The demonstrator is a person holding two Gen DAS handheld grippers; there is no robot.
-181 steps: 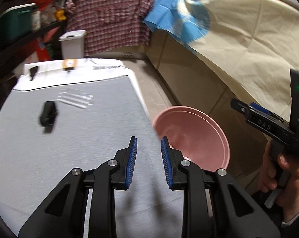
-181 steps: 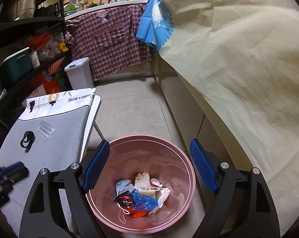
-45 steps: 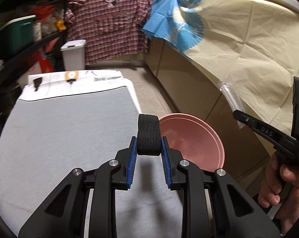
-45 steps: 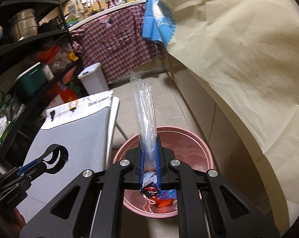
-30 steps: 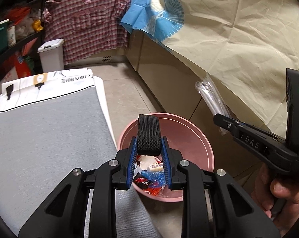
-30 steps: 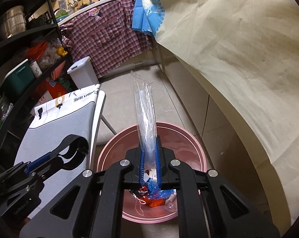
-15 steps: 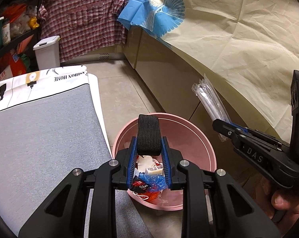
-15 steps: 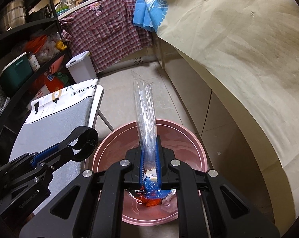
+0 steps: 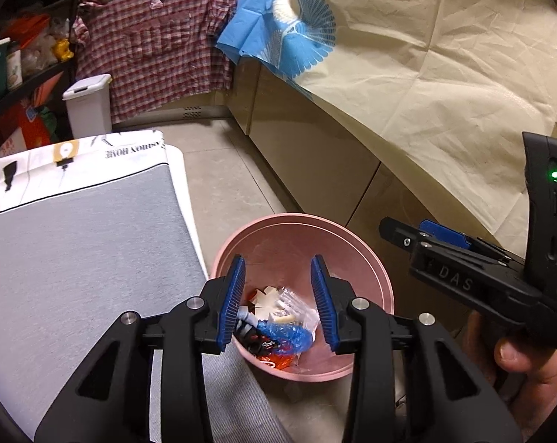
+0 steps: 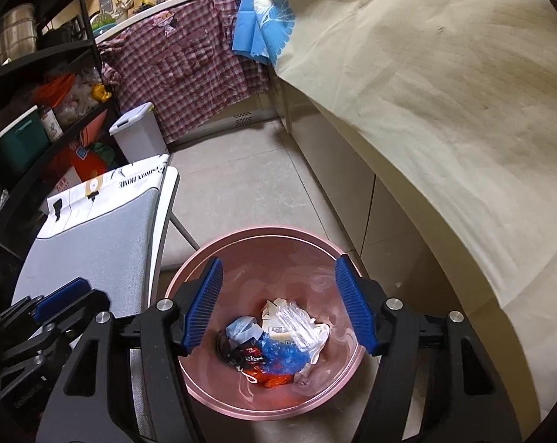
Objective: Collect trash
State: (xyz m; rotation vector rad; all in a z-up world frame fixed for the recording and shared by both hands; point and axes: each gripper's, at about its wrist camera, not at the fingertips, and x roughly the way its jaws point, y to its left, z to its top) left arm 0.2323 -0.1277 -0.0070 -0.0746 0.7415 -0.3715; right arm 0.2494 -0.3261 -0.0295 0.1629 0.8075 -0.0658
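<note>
Both grippers are black plastic with ribbed blue pads and silver screws. The right gripper (image 9: 400, 230) bears "DAS" lettering and a green light; the left gripper (image 9: 278, 297) matches.

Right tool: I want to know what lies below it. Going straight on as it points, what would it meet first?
Most likely the clear plastic wrapper atop the trash in the pink bin. The right tool is opening with nothing between its pads. Depth is hard to judge.

The bin (image 10: 347, 258) looks like smooth pink plastic. A clear glossy wrapper (image 10: 297, 323) lies inside. The table (image 9: 75, 243) wears matt grey cloth.
</note>
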